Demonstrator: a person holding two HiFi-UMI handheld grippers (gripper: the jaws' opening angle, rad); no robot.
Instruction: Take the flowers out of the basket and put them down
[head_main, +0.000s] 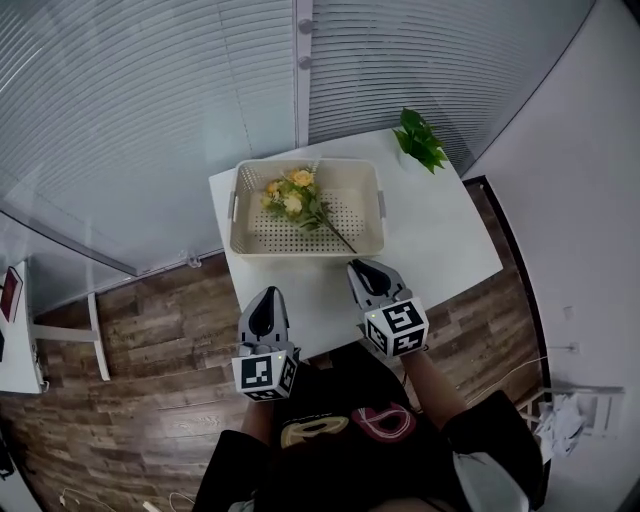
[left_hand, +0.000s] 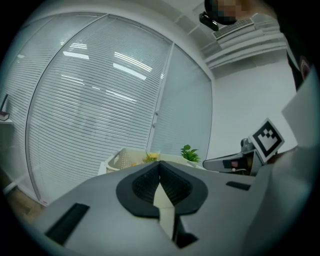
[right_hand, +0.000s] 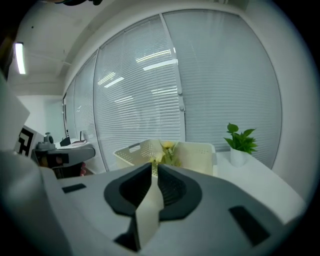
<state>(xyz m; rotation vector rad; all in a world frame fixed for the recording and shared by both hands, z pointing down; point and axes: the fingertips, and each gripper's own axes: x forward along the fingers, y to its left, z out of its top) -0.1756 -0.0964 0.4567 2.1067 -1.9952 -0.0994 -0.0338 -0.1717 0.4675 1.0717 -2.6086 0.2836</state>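
Flowers (head_main: 293, 200) lie in the basket (head_main: 308, 252) along the counter's (head_main: 440, 240) far edge. They are probably light with crushable heads, so the thin stem is the safer hold. The left gripper's (head_main: 268, 297) fingers are closed and empty; the right gripper's (head_main: 366, 268) fingers are just opening, nothing between them.

bright even light, fisheye-warped edges

The basket (head_main: 306, 252) is open on top, so there's a clear way straight down to the flowers (head_main: 292, 198), though its walls ring them all round. Bare table (head_main: 440, 240) runs to its right and along the near edge. A potted plant (head_main: 420, 142) blocks the far right corner, and blinds (head_main: 150, 100) close off the back.
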